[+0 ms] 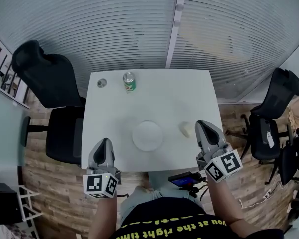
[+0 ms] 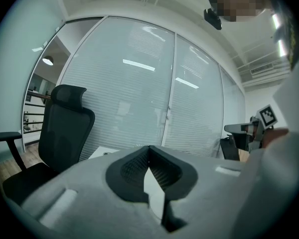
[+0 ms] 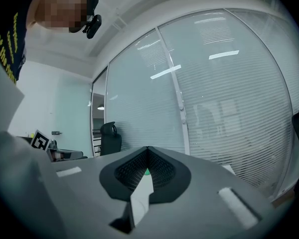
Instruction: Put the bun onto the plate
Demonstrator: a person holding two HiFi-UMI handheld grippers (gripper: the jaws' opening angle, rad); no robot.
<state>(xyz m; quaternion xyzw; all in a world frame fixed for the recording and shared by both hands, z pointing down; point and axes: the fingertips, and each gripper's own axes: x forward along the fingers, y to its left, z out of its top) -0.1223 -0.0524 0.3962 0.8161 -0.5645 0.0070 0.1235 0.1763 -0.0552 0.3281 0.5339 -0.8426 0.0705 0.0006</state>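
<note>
In the head view a white round plate (image 1: pixel 147 136) lies near the front middle of the white table (image 1: pixel 154 96). A pale bun (image 1: pixel 186 129) rests on the table just right of the plate. My right gripper (image 1: pixel 201 124) hovers at the table's front right with its tip beside the bun, shut and empty. My left gripper (image 1: pixel 104 141) is at the front left edge, left of the plate, also shut and empty. In the left gripper view the left gripper (image 2: pixel 149 147) has its jaws meeting at the tip. The right gripper (image 3: pixel 148 148) looks the same in its own view.
A green can (image 1: pixel 129 81) and a small round object (image 1: pixel 101 83) stand at the table's far left. A black office chair (image 1: pixel 60 93) sits left of the table and another chair (image 1: pixel 274 113) to the right. A glass wall with blinds (image 1: pixel 174 29) runs behind the table.
</note>
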